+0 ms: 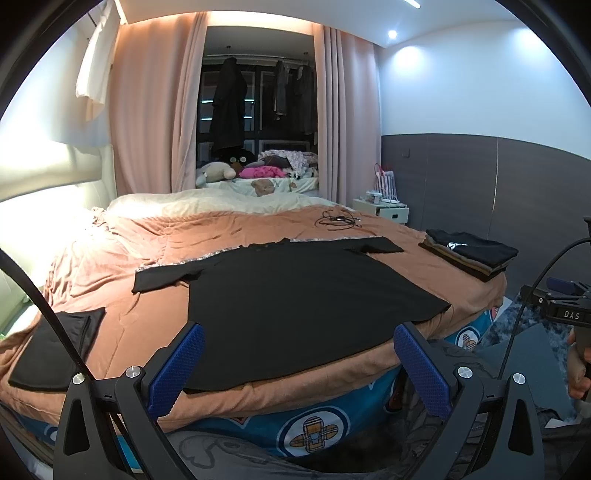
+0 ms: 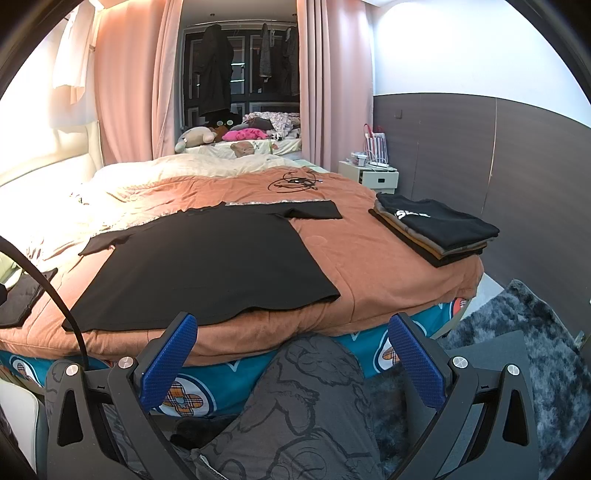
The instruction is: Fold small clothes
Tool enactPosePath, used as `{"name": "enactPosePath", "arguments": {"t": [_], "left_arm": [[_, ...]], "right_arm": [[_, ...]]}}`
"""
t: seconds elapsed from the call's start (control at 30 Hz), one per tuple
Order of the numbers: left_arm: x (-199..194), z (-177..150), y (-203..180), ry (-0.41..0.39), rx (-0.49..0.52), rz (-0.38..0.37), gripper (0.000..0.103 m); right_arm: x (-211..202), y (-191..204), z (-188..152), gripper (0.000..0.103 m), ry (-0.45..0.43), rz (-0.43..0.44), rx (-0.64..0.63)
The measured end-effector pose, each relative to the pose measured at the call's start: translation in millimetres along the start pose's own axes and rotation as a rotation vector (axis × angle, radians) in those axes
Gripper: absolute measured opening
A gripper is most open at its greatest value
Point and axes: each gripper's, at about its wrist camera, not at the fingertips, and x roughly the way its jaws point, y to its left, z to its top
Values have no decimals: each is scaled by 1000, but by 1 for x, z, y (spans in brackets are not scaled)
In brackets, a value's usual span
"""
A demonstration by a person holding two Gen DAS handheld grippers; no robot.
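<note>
We have a folded stack [image 2: 436,230] at the bed's [image 2: 388,280] right edge; the black T-shirt [image 2: 207,258] lies flat, seemingly unfolded, along the near edge. Left tongs [image 1: 299,363] and right tongs [image 2: 293,358] gape, empty.

Both fisheye views are sharp and evenly lit, with dark vignetted corners and bowed edges. Bright glare washes out the headboard [image 1: 55,166] at nine o'clock. A ceiling spotlight [image 1: 392,34] glows at one o'clock in the left view.
</note>
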Motion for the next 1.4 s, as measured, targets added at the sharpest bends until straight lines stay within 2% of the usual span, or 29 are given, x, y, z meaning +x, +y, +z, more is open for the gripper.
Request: {"name": "enactPosePath", "arguments": {"t": [1.0,1.13,1.2,1.4], "left_arm": [[5,0,3,19,-9,-12,103],[10,2,8,34,-19,20,103],[13,2,12,46,-31,13,103],[33,10,30,83,-61,50,103]], "right_arm": [[8,-2,-2,103,5,-12,13],[21,1,7,103,23,-1,15],[30,3,14,103,33,12,16],[55,8,39,103,15,28,11]]}}
